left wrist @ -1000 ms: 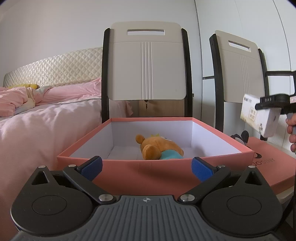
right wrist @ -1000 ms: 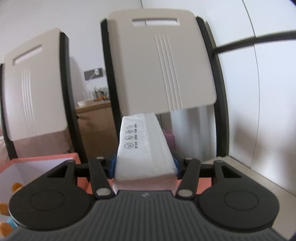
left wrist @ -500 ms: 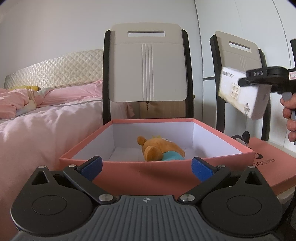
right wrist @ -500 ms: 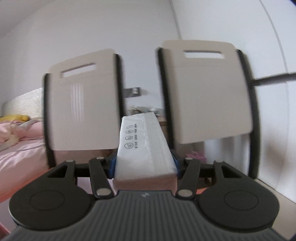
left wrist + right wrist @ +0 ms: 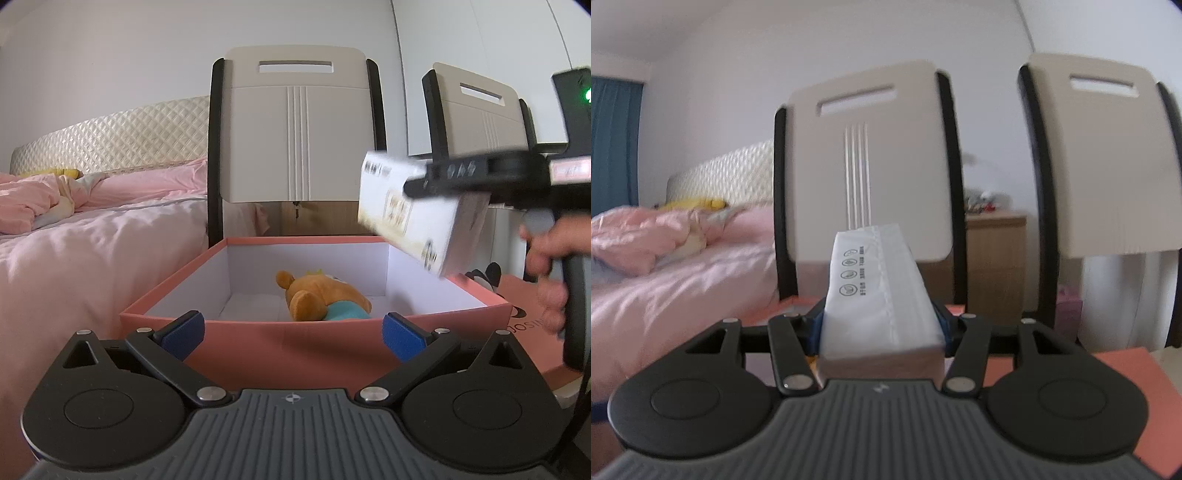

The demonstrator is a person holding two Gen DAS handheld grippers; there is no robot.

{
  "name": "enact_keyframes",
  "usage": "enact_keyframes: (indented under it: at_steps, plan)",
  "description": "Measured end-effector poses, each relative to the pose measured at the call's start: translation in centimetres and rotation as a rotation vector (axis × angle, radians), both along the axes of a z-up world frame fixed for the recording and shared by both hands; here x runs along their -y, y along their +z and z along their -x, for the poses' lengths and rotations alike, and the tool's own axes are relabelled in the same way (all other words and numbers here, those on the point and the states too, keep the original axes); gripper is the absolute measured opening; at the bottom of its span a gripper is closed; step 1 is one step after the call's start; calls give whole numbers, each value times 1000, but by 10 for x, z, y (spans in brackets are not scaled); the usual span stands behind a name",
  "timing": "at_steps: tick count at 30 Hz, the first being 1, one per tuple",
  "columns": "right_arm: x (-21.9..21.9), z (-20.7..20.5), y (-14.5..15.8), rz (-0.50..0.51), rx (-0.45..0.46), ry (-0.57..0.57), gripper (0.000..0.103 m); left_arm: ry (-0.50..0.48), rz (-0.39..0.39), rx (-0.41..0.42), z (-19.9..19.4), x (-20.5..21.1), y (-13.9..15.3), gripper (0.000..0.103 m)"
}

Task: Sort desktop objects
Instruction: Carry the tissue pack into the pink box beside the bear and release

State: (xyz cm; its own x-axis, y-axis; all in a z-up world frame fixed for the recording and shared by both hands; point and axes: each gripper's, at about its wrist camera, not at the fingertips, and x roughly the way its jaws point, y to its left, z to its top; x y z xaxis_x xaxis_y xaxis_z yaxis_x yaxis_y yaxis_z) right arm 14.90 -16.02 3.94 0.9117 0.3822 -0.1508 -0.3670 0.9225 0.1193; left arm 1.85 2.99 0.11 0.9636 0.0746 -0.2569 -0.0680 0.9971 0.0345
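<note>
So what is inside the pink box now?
Inside the pink box lies one orange plush toy on the white bottom. The near wall hides the floor closest to the camera, so anything there cannot be seen.

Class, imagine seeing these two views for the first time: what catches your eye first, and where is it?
A white tissue pack, clamped in the right gripper, hangs over the right rim of an open pink box. Inside the box lies an orange plush toy. The left gripper waits open at the box's near wall.

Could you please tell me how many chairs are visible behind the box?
2: one cream chair with black frame directly behind the open pink cardboard box, another to its right. Others may be hidden.
</note>
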Motion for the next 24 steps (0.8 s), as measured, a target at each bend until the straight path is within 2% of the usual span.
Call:
enact_keyframes:
  at_steps: [6, 18, 22, 24]
  plan:
    - [-11, -9, -13, 66, -48, -11, 56, -3, 2, -1, 0, 0, 0, 103]
    - [-23, -15, -36, 108, -158, 0, 57, 2, 6, -4, -2, -3, 0, 103]
    - [-21, -14, -36, 103, -155, -21, 66, 3, 7, -6, -2, -4, 0, 103]
    - [-19, -12, -35, 98, -144, -30, 81, 3, 7, -5, -3, -5, 0, 103]
